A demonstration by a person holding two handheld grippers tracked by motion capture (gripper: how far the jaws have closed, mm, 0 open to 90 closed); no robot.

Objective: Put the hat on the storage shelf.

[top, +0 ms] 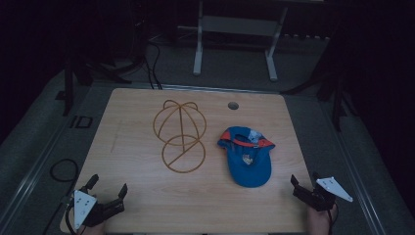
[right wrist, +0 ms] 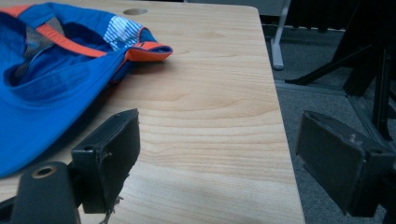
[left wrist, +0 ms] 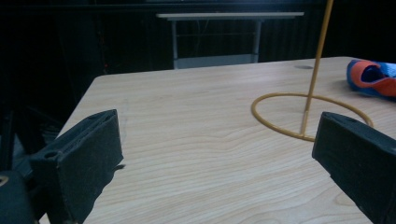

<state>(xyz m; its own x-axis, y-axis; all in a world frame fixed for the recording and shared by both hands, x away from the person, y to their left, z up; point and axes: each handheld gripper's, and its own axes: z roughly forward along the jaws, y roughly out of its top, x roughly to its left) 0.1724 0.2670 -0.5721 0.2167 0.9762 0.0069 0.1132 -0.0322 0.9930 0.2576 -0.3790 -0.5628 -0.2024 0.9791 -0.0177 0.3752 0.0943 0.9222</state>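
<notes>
Where the pale wood-grain table [top: 142, 205] meets its near edge, both grippers wait with jaws spread wide and nothing between them: the left gripper [top: 107, 188] at the near left corner, the right gripper [top: 304, 182] at the near right edge, partly over the grey carpet beyond it. Soft and crumpled, the blue cap [top: 247, 154] lies on the right half of the board, its orange trim and striped panel toward the far side and its smooth rounded brim toward the person; it sits near the right gripper, just ahead and to that gripper's left, not touching it. Thin and golden, the wire stand [top: 180, 136] rises from a flat ring at the table's middle into a domed frame, just left of the cap and well apart from the left gripper. Bare wood lies open across the whole near strip between the two grippers.
</notes>
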